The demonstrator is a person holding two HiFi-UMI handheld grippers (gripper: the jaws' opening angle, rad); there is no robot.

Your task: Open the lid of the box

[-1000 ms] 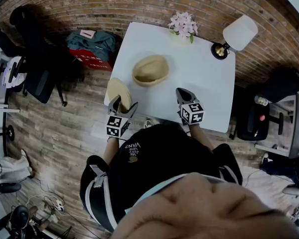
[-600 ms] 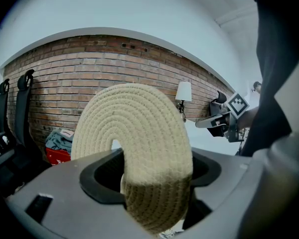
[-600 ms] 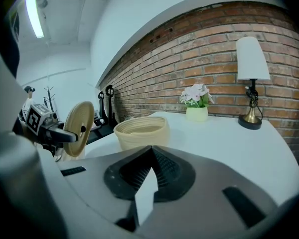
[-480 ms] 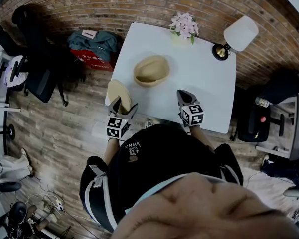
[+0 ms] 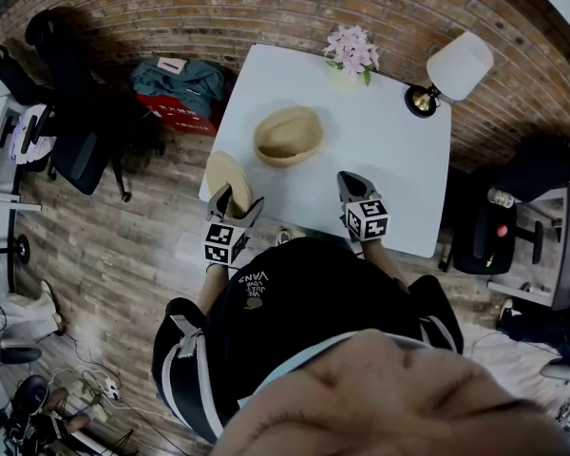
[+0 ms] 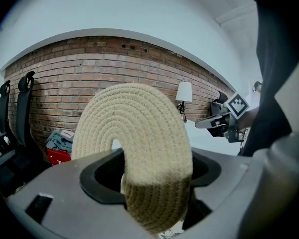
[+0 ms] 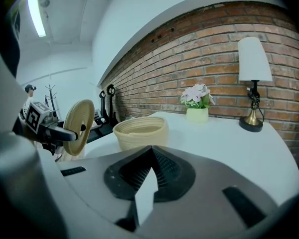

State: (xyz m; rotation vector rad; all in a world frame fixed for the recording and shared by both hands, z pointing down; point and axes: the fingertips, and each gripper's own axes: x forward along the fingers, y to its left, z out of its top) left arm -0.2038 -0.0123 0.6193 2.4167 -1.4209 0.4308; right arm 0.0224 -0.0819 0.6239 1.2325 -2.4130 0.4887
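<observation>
Far to the left of the oval woven-rope box, two black office chairs stand on the wooden plank floor, well clear of the white bench. Nearer the box, but also on the floor and just off the bench's left edge, sits a red crate with a teal cloth heaped on it.

My left hand-held gripper comes next, left of the box and closer to me. Its jaws stand wide and are clamped on the round, flat woven-rope lid. The lid stands on edge between the pads, lifted clear of the box and hanging at the bench's near left corner, partly out over the floor.

The box itself rests on the bench left of its middle. It is open, and its coiled inside shows.

To the right of the box and nearer to me, my right hand-held gripper hangs over the bench's front edge. Its jaws are pressed together with nothing between them, and it touches neither the box nor the lid.

Beyond the box and to its right, a bunch of pale pink flowers in a small cream pot stands at the bench's far edge. Farther right, at the far corner, stands a table lamp with a white shade and a brass base, against the red brick wall.
</observation>
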